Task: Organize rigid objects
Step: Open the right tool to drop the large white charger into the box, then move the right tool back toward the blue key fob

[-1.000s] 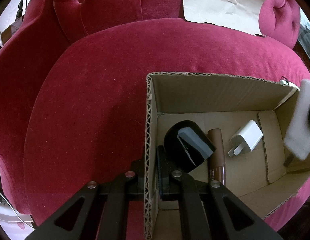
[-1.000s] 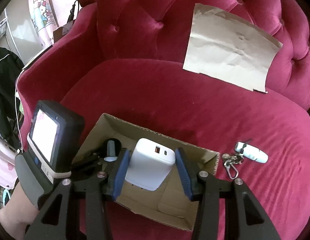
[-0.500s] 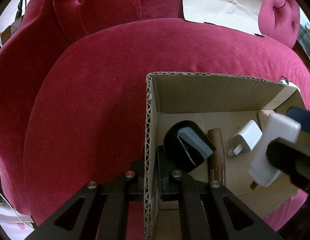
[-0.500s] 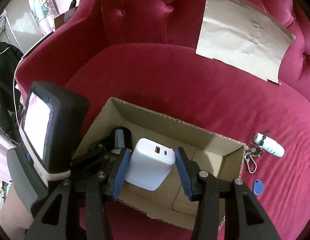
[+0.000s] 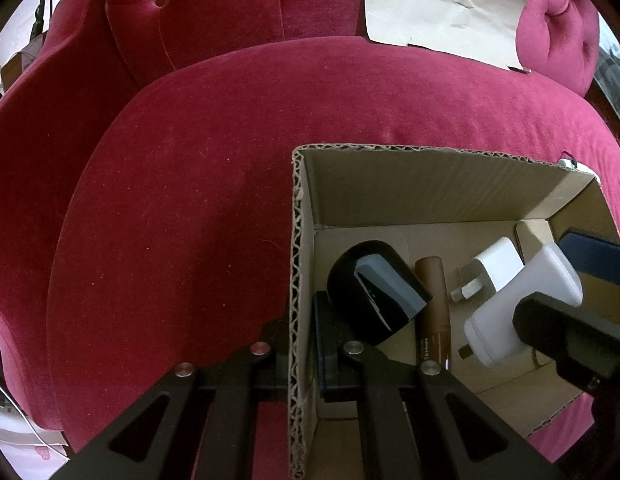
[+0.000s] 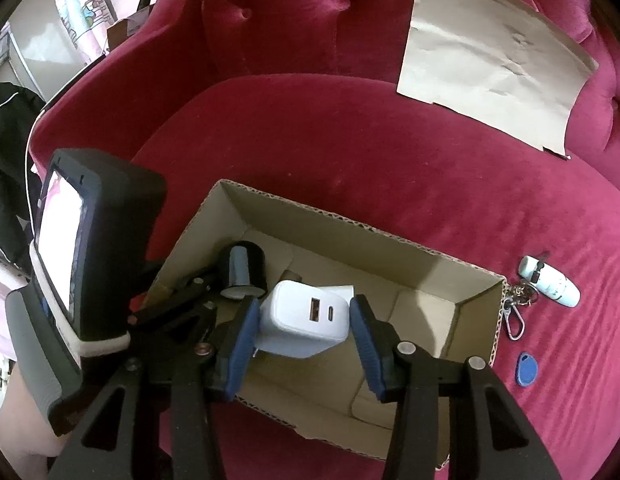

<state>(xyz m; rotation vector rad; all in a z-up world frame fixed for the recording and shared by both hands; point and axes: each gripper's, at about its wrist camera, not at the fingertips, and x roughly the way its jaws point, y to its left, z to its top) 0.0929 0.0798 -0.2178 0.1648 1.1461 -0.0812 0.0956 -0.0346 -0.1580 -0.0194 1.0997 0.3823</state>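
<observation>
On a crimson velvet sofa (image 6: 350, 152) sits an open cardboard box (image 6: 350, 236). Over its interior the right gripper (image 6: 301, 320) clamps a white dual-port wall charger (image 6: 305, 316) between its blue pads. At the box's left end the left gripper (image 5: 297, 344) pinches the corrugated wall, jaws nearly together. Inside lie a black domed gadget (image 5: 374, 292), a brown tube (image 5: 432, 312) and a small white plug adapter (image 5: 490, 268). Outside, beside the box's right end, lie a white key fob (image 6: 550, 280) and a blue tag (image 6: 526, 374).

The right tool (image 6: 301, 320) carries the white charger (image 6: 305, 320) down from above the cardboard box's (image 6: 350, 236) rim into its interior.
</observation>
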